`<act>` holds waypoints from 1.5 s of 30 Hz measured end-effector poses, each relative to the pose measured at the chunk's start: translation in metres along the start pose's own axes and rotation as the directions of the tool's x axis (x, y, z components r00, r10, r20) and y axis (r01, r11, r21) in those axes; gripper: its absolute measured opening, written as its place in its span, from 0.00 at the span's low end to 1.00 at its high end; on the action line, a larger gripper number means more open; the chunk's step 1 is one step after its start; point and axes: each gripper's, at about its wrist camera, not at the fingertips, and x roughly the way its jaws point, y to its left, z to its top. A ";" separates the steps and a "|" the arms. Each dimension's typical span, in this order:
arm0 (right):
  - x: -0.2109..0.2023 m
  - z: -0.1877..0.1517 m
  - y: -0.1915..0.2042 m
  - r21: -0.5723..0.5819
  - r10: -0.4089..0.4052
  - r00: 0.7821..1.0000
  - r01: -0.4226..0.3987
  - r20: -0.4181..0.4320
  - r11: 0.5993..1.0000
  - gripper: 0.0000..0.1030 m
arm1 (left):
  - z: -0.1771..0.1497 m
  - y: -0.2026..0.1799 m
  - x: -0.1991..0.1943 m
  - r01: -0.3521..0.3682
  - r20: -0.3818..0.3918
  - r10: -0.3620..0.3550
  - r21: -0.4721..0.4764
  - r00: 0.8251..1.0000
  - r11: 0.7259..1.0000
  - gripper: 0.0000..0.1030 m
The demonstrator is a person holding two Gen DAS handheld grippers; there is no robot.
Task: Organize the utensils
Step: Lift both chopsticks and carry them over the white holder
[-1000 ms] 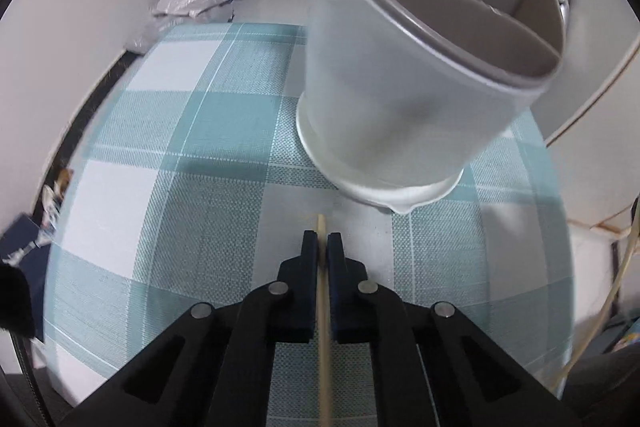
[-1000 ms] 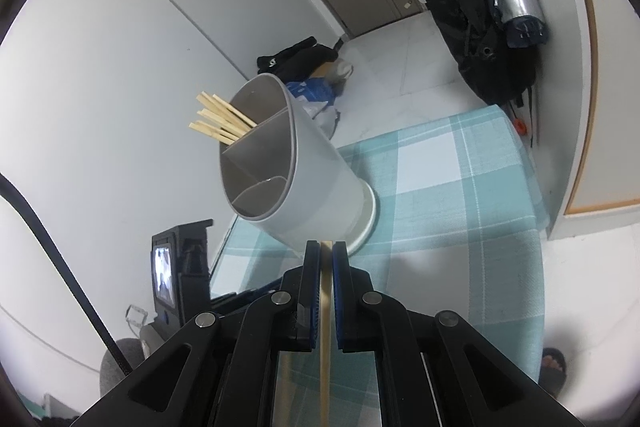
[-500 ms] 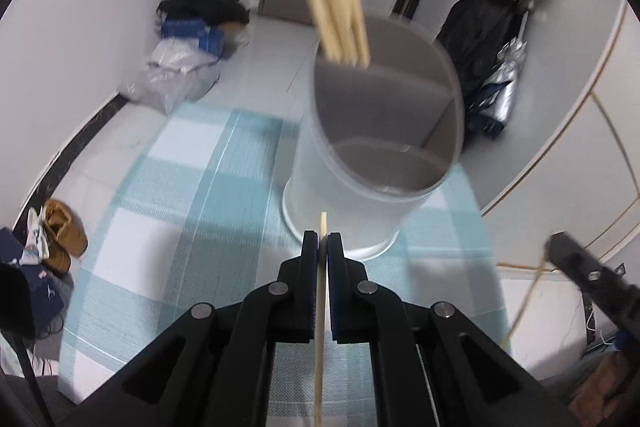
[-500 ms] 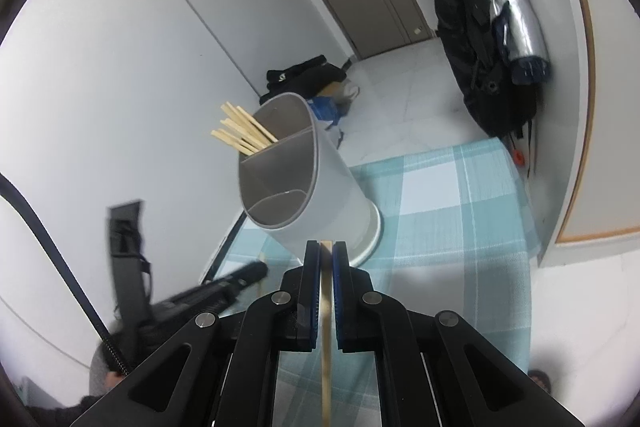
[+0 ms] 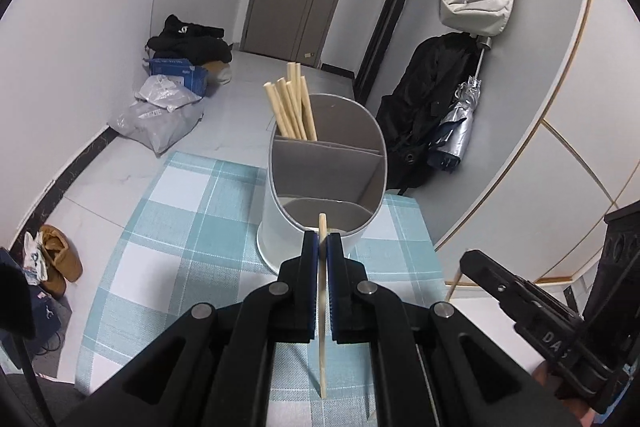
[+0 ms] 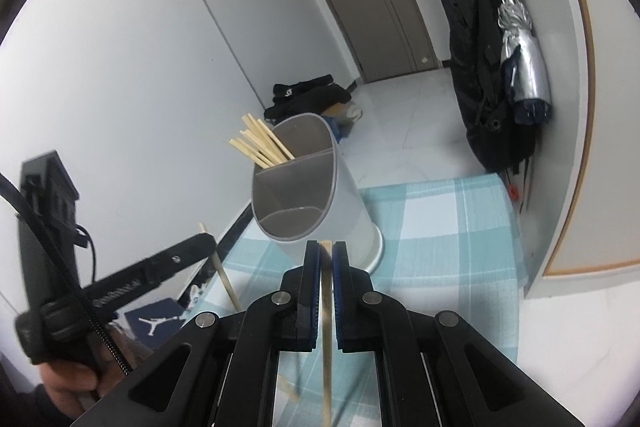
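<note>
A grey-white divided utensil holder (image 5: 280, 227) stands upright on the teal checked tablecloth (image 5: 180, 235), with several wooden chopsticks (image 5: 292, 103) in its far compartment. My left gripper (image 5: 322, 239) is shut on a single chopstick (image 5: 322, 327), raised just in front of the holder's near rim. My right gripper (image 6: 327, 247) is shut on another chopstick (image 6: 327, 327), also raised short of the holder (image 6: 320, 203). The right wrist view shows the left gripper (image 6: 200, 243) at the left, with its chopstick (image 6: 224, 275) slanting down.
Beyond the table (image 6: 440, 239) the floor holds plastic bags (image 5: 160, 111), a blue box (image 5: 176, 71), black clothes (image 5: 188, 39) and shoes (image 5: 56, 259). A dark coat (image 5: 432, 107) and a silver umbrella (image 5: 464, 123) hang at the right. A hand (image 6: 68, 379) grips the left tool.
The left gripper has risen and pulled back, so the holder went from close and tilted to farther and seen from above. The left gripper came into the right view.
</note>
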 end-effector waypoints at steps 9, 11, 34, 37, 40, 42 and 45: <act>-0.005 -0.001 0.007 -0.041 -0.024 0.999 0.025 0.023 0.999 0.05 | 0.002 -0.010 -0.016 -0.010 0.012 0.009 0.073 1.000 0.997 0.01; -0.006 -0.001 0.008 -0.041 -0.019 0.999 0.020 0.026 0.999 0.05 | 0.002 -0.011 -0.019 -0.010 0.013 0.009 0.081 1.000 0.997 0.01; -0.026 0.014 0.019 -0.057 -0.028 0.994 0.034 0.105 0.998 0.05 | 0.027 -0.022 -0.055 0.029 0.073 -0.039 0.129 0.997 0.991 0.01; -0.031 0.023 0.022 -0.061 -0.014 0.992 0.022 0.122 0.998 0.05 | 0.035 -0.024 -0.060 0.043 0.089 -0.055 0.127 0.995 0.991 0.01; -0.036 0.034 0.025 -0.069 -0.004 0.990 0.014 0.141 0.997 0.05 | 0.046 -0.028 -0.065 0.060 0.109 -0.073 0.125 0.991 0.990 0.01; -0.039 0.044 0.027 -0.070 0.004 0.988 0.007 0.154 0.997 0.05 | 0.054 -0.031 -0.069 0.077 0.122 -0.092 0.122 0.988 0.990 0.01; -0.041 0.058 0.030 -0.081 0.008 0.986 0.006 0.168 0.997 0.05 | 0.066 -0.033 -0.071 0.087 0.141 -0.104 0.117 0.985 0.989 0.01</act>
